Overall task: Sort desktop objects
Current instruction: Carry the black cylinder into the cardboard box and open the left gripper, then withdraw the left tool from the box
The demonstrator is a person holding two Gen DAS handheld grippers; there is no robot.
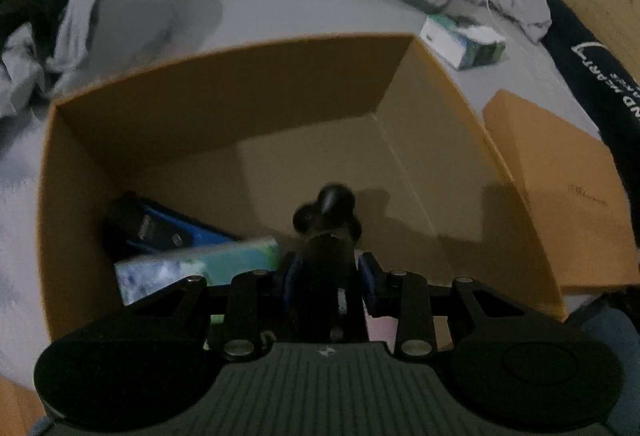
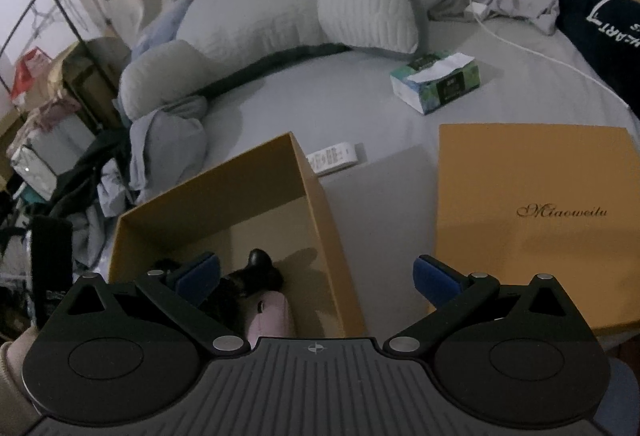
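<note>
An open orange cardboard box (image 1: 224,104) lies on a grey bed. My left gripper (image 1: 328,276) is shut on a black electric shaver (image 1: 328,232) and holds it over the box's inside. In the box lie a blue-black item (image 1: 160,228) and a green-blue tissue pack (image 1: 192,268). In the right wrist view my right gripper (image 2: 316,276) is open and empty, over the box's right wall (image 2: 320,204). The shaver (image 2: 256,276) and a pink item (image 2: 268,316) show in the box there.
The orange box lid (image 2: 532,220) lies flat to the right. A tissue box (image 2: 436,80) and a white remote (image 2: 332,156) lie on the sheet beyond. A long grey pillow (image 2: 260,20), crumpled bedding, a white charger cable (image 2: 532,44) and a dark garment (image 2: 600,20) border the bed.
</note>
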